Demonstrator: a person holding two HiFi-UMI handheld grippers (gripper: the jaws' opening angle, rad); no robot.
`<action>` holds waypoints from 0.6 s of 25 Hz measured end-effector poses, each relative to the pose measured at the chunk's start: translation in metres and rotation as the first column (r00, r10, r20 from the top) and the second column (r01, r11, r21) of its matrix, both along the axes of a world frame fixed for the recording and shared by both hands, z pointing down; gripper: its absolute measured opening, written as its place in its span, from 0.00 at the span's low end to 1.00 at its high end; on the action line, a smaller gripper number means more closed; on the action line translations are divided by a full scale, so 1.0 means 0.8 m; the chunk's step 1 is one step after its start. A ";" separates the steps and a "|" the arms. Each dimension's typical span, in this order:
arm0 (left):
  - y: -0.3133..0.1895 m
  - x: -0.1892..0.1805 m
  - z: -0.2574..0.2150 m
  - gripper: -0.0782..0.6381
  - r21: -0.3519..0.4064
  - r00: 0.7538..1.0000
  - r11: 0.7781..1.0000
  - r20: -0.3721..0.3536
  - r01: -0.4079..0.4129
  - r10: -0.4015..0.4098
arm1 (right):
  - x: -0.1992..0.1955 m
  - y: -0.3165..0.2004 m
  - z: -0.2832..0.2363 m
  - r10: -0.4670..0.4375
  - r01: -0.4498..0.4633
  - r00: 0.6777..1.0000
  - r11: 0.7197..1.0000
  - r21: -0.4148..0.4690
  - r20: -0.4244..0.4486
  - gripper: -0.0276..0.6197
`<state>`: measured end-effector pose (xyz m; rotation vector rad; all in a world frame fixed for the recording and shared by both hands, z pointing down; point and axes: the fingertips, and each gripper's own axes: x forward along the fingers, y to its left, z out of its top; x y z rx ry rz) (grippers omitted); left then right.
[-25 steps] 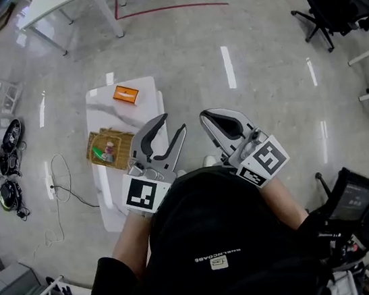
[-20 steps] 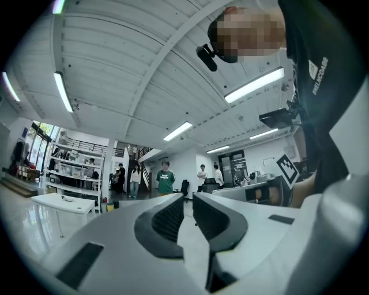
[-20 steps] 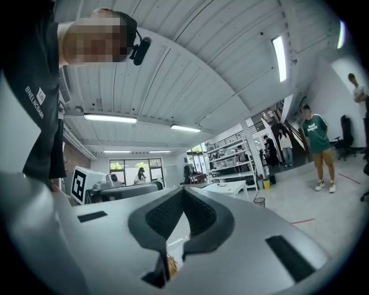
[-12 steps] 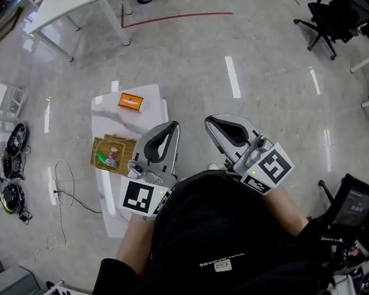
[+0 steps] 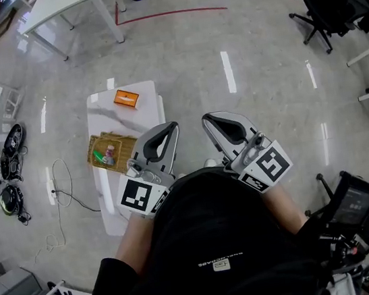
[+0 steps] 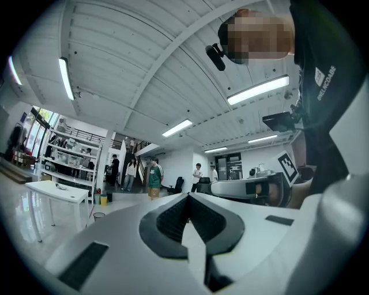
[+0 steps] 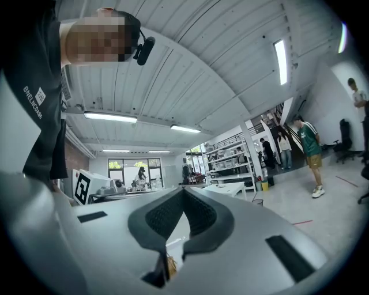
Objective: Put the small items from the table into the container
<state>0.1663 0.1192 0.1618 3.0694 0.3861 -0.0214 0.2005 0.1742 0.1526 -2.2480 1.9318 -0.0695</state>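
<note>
The person (image 5: 216, 255) in a black top holds both tools level in front of the chest, side by side and a little apart. The left tool (image 5: 170, 126) has its jaws together, tip against tip, with nothing between them; the left gripper view shows the dark ribbed pads meeting at the front (image 6: 187, 199). The right tool (image 5: 205, 118) is also closed on nothing, its tips meeting in the right gripper view (image 7: 183, 191).

A narrow white surface (image 5: 144, 111) stands to the left of the tools on the glossy floor (image 5: 223, 35). A woven basket (image 5: 111, 136) sits at its left edge, about midway along, just beside the left tool in the head view. The small items (image 5: 103, 152) lie inside the basket: one green and one pinkish, too small to make out further. An orange box (image 5: 126, 98) lies near the far edge.

Shoes (image 5: 10, 140) and a cable (image 5: 64, 187) lie on the floor to the left of the surface, and an office chair (image 5: 335, 6) stands far right.
</note>
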 end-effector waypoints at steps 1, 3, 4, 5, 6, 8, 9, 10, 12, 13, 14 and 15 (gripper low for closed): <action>0.000 0.000 0.000 0.11 -0.001 1.000 1.000 0.000 0.002 -0.002 | 0.001 0.001 0.000 0.004 -0.004 1.000 1.000 0.002 0.005 0.06; 0.001 -0.001 0.000 0.11 -0.011 1.000 1.000 0.000 -0.002 0.002 | 0.001 0.001 0.001 0.008 -0.008 1.000 1.000 0.003 0.012 0.06; 0.003 -0.002 0.001 0.11 -0.012 1.000 1.000 0.003 -0.009 0.009 | 0.000 0.000 0.002 0.008 -0.008 1.000 1.000 0.003 0.014 0.06; 0.005 -0.002 0.001 0.11 -0.008 1.000 1.000 0.008 -0.018 0.018 | -0.001 0.000 0.002 0.007 -0.007 1.000 1.000 0.001 0.014 0.06; 0.008 -0.002 0.003 0.11 -0.002 1.000 1.000 0.015 -0.027 0.027 | -0.002 0.000 0.002 0.006 -0.006 1.000 1.000 -0.001 0.013 0.06; 0.012 -0.001 0.006 0.11 -0.003 0.999 0.999 0.028 -0.042 0.042 | -0.002 -0.001 0.003 0.005 -0.005 1.000 1.000 -0.002 0.013 0.06; 0.013 0.001 0.007 0.11 -0.013 0.998 0.999 0.033 -0.046 0.047 | -0.001 -0.001 0.003 0.005 -0.005 1.000 1.000 -0.003 0.013 0.06; 0.012 0.003 0.008 0.11 -0.025 0.998 0.999 0.037 -0.046 0.047 | 0.000 -0.001 0.004 0.005 -0.005 1.000 1.000 -0.004 0.013 0.06; 0.009 0.006 0.010 0.11 -0.041 0.998 0.998 0.045 -0.039 0.041 | 0.002 -0.001 0.006 0.005 -0.005 1.000 1.000 -0.006 0.014 0.06; 0.008 0.007 0.011 0.11 -0.043 0.998 0.998 0.048 -0.036 0.038 | 0.003 -0.001 0.007 0.006 -0.006 1.000 1.000 -0.007 0.015 0.06; 0.007 0.008 0.012 0.11 -0.042 0.998 0.999 0.050 -0.034 0.036 | 0.004 -0.002 0.008 0.006 -0.006 1.000 1.000 -0.008 0.017 0.06; 0.005 0.009 0.013 0.11 -0.041 0.998 0.999 0.051 -0.032 0.034 | 0.004 -0.002 0.009 0.006 -0.006 1.000 1.000 -0.009 0.018 0.06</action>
